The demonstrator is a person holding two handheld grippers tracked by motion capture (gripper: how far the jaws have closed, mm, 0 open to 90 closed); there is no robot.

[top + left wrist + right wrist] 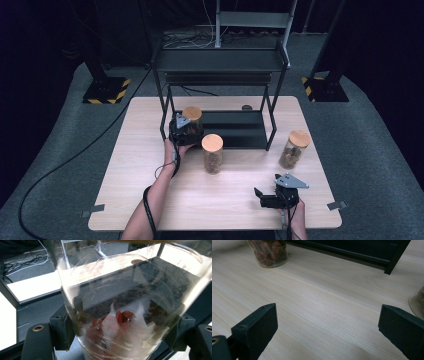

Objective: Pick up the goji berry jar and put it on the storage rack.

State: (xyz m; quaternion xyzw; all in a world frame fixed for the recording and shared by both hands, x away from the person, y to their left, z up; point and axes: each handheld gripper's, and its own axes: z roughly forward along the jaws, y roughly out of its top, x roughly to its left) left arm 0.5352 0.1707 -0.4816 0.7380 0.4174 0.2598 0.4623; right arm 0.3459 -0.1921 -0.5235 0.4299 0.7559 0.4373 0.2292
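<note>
Clamping a glass jar [120, 315] of red pieces, left gripper [120, 337] holds firm; right gripper [329, 327] wide open, empty; no legible labels.

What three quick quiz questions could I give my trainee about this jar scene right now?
1. True or false: the left gripper is shut on a jar.
2. How many cork-lidded jars show in the high view? A) two B) three C) four
3. The right gripper hovers with jaws ____ above the table.

Key: 1 true; 2 B, the held one, the middle jar and the right jar; 3 open.
</note>
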